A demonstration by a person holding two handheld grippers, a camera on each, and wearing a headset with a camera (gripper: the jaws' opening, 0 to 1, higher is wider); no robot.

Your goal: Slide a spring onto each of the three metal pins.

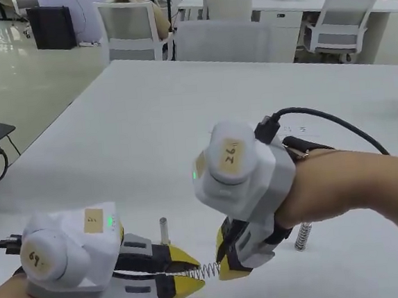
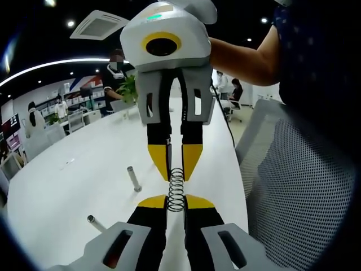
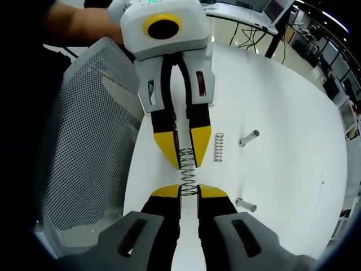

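Yellow tips point at each other, nose to nose, above the white table [image 1: 155, 125]. The left gripper [image 1: 192, 270] sits low at the near edge of the table. The right gripper [image 1: 226, 261] comes at it from the other side, with the person's arm behind it.

A thin spring [image 1: 208, 269] runs between the two grippers like a little bridge. One end sits between the left jaws. The other end sits between the right jaws. Both pairs of jaws are narrow and pinch the spring, one at each end. The spring looks straight, in line with both grippers.

A pin [image 1: 163, 230] stands upright on the table, just behind the left gripper's tips. It is bare metal. In the left gripper view a second pin [image 2: 96, 223] stands closer to the camera, apart from the first one. It is bare too. The held spring is near the pins but is not touching them.

A loose spring [image 3: 219, 147] rests on the table. In the right gripper view it is just beside one yellow tip of the left gripper, between that tip and a pin. In the head view it peeks out under the person's right arm.

A grey mesh chair [image 2: 293, 186] is at the table's edge, close to the grippers. Far off there are more desks and white chairs [image 1: 328, 29].
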